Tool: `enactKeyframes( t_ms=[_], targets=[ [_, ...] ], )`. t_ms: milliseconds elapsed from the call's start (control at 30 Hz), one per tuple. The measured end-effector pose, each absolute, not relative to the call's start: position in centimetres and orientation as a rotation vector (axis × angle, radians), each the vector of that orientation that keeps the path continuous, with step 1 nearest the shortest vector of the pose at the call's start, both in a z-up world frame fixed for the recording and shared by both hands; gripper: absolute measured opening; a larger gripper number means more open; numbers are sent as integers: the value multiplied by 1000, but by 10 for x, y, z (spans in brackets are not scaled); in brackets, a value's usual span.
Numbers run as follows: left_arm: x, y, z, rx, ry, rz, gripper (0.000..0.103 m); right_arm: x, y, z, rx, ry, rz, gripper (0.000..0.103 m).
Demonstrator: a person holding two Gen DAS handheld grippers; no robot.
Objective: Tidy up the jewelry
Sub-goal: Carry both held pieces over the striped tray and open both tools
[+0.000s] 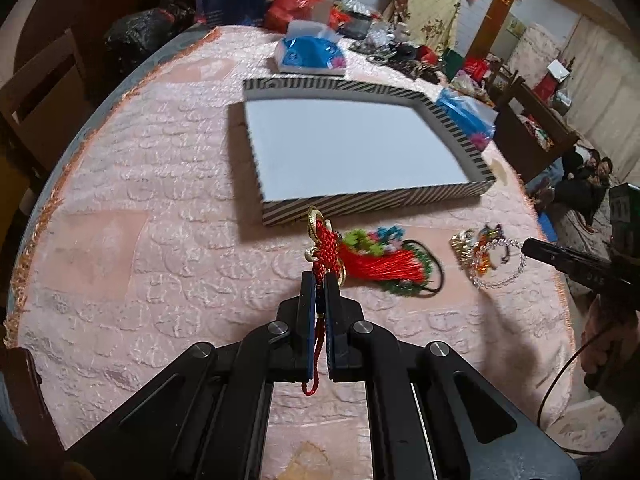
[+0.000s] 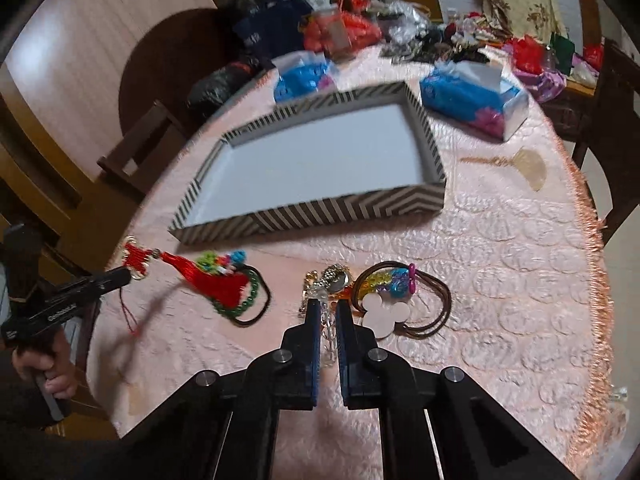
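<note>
A striped-rimmed tray with a bare white floor sits mid-table; it also shows in the right wrist view. My left gripper is shut on a red Chinese-knot tassel charm, lifted off the cloth, its tassel trailing over a green bead bracelet and black hair tie. My right gripper is shut on a clear bead bracelet, also seen in the left wrist view. A gold trinket, a brown hair tie with coloured beads and a white mouse-shaped card lie just ahead of it.
Two blue tissue packs stand behind the tray. A gold fan-shaped hairpin lies at the right. Bags and clutter fill the far edge. The pink fringed tablecloth ends at wooden chairs.
</note>
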State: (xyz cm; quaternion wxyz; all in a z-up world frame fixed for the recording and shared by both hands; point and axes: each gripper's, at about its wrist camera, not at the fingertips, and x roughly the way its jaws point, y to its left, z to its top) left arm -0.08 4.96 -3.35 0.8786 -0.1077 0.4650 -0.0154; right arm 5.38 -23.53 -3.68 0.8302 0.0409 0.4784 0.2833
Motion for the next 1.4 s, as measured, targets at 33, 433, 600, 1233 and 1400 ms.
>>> enactKeyframes(
  t_ms=[33, 433, 600, 1233, 1400],
  targets=[
    [-1, 47, -30, -223, 963, -39, 3, 52, -236, -33, 91, 1009, 603, 7],
    [6, 31, 20, -234, 891, -98, 3, 47, -235, 1, 58, 962, 599, 7],
    [17, 25, 44, -227, 857, -113, 3, 53, -228, 14, 38, 963, 587, 7],
    [150, 24, 80, -192, 817, -86, 3, 147, -183, 57, -1, 934, 567, 7],
    [174, 26, 46, -233, 866, -51, 3, 176, -165, 32, 8, 996, 536, 7]
  ],
)
